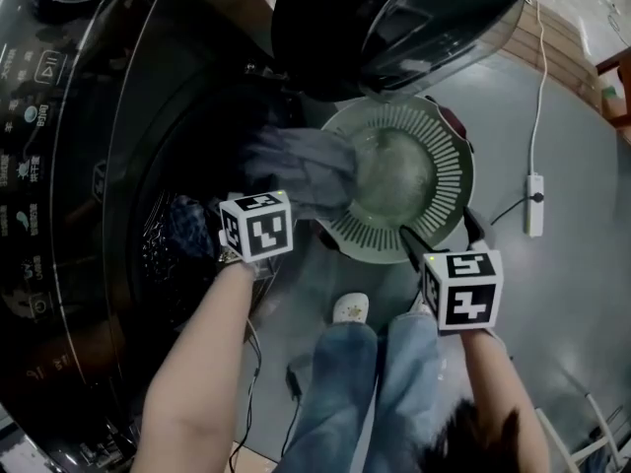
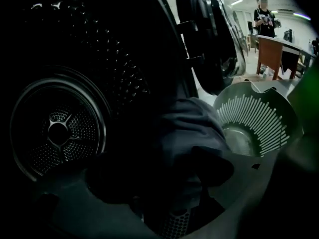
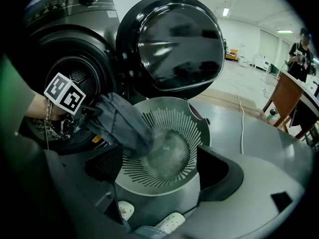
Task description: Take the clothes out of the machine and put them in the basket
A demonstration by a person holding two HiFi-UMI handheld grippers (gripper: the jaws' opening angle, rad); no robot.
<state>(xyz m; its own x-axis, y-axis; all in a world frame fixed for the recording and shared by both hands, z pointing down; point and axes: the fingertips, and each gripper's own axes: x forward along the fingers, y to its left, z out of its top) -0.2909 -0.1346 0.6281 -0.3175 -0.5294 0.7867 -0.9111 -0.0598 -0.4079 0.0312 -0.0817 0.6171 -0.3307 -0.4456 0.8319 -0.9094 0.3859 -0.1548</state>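
Observation:
A grey garment hangs from my left gripper, which is shut on it, and drapes over the left rim of the pale slotted basket. In the left gripper view the dark cloth fills the gap between the jaws of this gripper. The basket is to its right and the drum to its left. My right gripper stands open and empty at the basket's near rim. Its own view looks into the basket, with the garment and the left gripper at the left.
The washing machine stands on the left, its round door swung open above the basket. Something bluish lies in the drum. A power strip with its cable lies on the floor at right. My legs and shoes are below the basket.

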